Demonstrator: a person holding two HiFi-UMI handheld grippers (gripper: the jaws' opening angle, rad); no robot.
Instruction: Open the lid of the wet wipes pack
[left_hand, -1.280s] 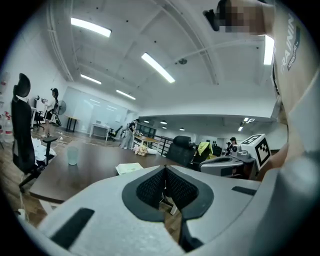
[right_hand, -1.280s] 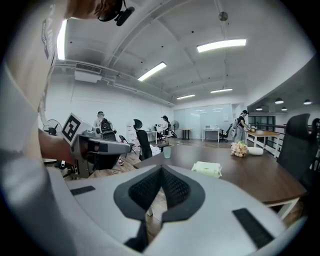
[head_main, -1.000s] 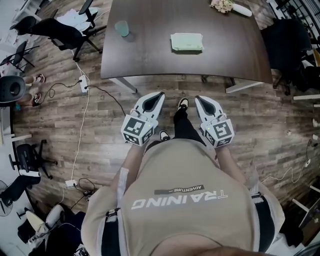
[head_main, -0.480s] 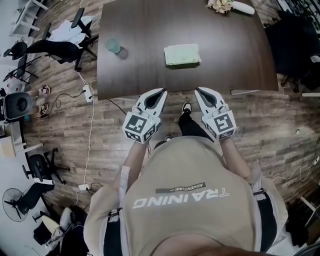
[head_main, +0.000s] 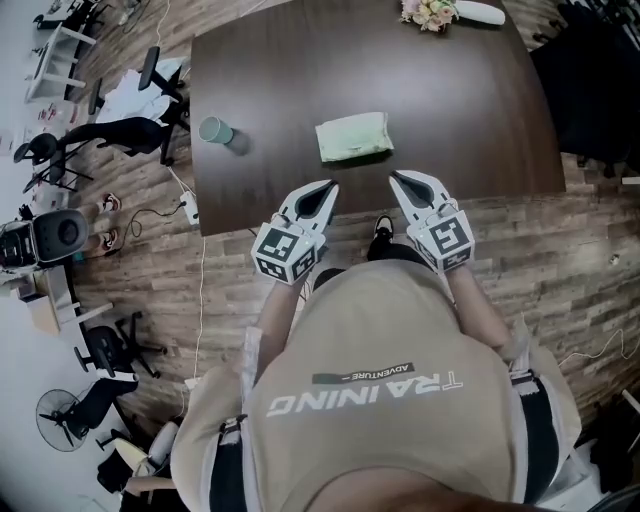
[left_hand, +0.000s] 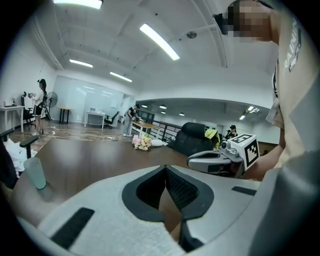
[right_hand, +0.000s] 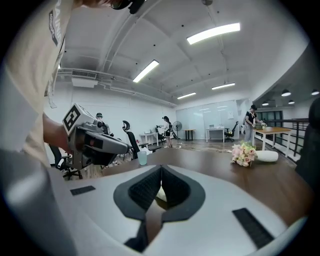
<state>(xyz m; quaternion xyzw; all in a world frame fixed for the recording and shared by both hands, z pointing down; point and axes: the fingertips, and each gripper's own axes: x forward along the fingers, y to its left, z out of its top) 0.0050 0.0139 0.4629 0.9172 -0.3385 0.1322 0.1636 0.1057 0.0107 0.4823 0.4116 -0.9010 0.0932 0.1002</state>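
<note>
Jaws of my left gripper (head_main: 326, 188) and right gripper (head_main: 396, 178) were pressed together, empty, at the table's (head_main: 480, 110) near edge, the wet wipes pack (head_main: 353, 137) lying beyond.

This is an open-plan office. A long dark bench (head_main: 450, 120) stands on a wood-plank floor (head_main: 600, 230). Black swivel chairs (head_main: 130, 135) sit off its left edge, and a power strip (head_main: 186, 207) with its cable lies on the boards. Strip lights (left_hand: 159, 42) run along a high white ceiling. Far back, white desks (left_hand: 97, 116) line a glass wall, a pedestal fan (left_hand: 51, 99) stands nearby, and people (right_hand: 165, 125) are about among the workstations.
</note>
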